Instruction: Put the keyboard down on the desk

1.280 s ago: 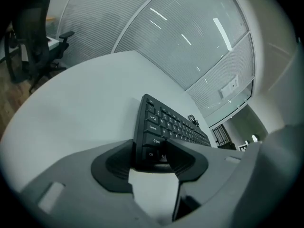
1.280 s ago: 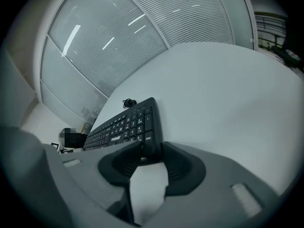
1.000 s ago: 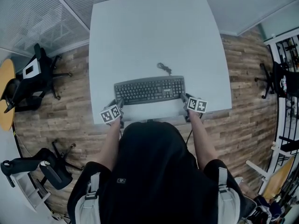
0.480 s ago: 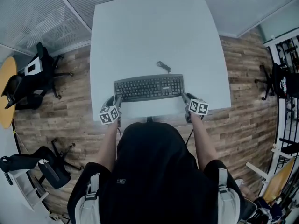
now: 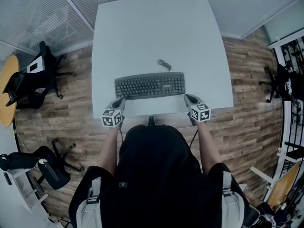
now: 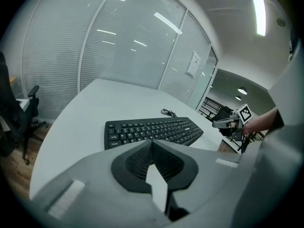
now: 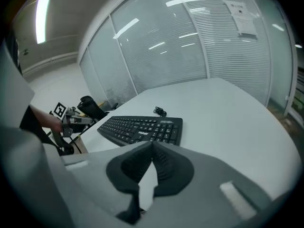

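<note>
Far left, head view: a black office chair (image 5: pixel 33 80) stands on the wood floor (image 5: pixel 71 103), beside the edge of a round table (image 5: pixel 6 94).

Left gripper (image 5: pixel 119 100): held above the near left corner of the desk (image 5: pixel 156 27), aimed forward and downward. In its own view the jaws (image 6: pixel 152 144) have just been closing and now meet at the tips. Nothing is between them. It is clear of the keyboard, just off that item's left end.

Keyboard (image 5: pixel 150 85): black, lying flat on the white desk, parallel to the near edge and set a little way in from it. It lies between the two grippers, and neither touches it. Both gripper views show it resting on the desk top (image 6: pixel 152 131) (image 7: pixel 142 128).

Cable (image 5: pixel 165 65): a small dark coil on the desk, just behind the keyboard and right of its middle.

Right gripper (image 5: pixel 188 98): held above the near right part of the desk, off the keyboard's right end and apart from it. Its jaws (image 7: pixel 152 146) have just been closing and are now together at the tips, with nothing held.
</note>
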Demonstrator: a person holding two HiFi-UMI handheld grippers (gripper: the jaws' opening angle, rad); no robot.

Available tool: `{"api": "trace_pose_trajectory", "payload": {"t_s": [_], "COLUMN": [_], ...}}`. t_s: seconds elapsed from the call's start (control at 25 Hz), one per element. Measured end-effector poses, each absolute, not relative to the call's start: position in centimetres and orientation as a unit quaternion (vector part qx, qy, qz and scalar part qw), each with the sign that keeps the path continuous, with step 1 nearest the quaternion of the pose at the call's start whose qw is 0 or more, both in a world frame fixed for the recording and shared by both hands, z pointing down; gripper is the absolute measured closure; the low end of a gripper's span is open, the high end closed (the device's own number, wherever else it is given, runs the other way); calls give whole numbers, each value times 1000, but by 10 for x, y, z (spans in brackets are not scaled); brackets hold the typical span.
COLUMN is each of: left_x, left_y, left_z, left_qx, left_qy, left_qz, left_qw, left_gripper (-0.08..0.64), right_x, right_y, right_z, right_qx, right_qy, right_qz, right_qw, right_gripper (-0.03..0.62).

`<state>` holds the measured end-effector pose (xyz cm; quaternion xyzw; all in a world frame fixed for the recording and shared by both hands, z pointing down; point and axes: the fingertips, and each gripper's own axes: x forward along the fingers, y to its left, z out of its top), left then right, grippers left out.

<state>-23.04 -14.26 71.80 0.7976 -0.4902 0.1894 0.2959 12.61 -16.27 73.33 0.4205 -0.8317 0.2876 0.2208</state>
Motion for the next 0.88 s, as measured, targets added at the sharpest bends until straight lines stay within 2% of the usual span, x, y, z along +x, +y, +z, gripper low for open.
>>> {"api": "trace_pose_trajectory", "payload": {"t_s": [0.28,0.88], "left_x": [-193,-149], "left_y": [-125,-72], "left_z": [704,683], "left_qx": [820,817], "left_qy": [-463,-471], "left_qz": [217,223], "left_qw": [259,247], "left_gripper": [549,549], "right_x": [127,153], "right_y": [-145,-108], "right_z": [725,713], "right_qx": [385,364], "right_qy": [-853,-867], "right_qz": [236,217], "right_qw": [261,261], "right_gripper": [591,591]}}
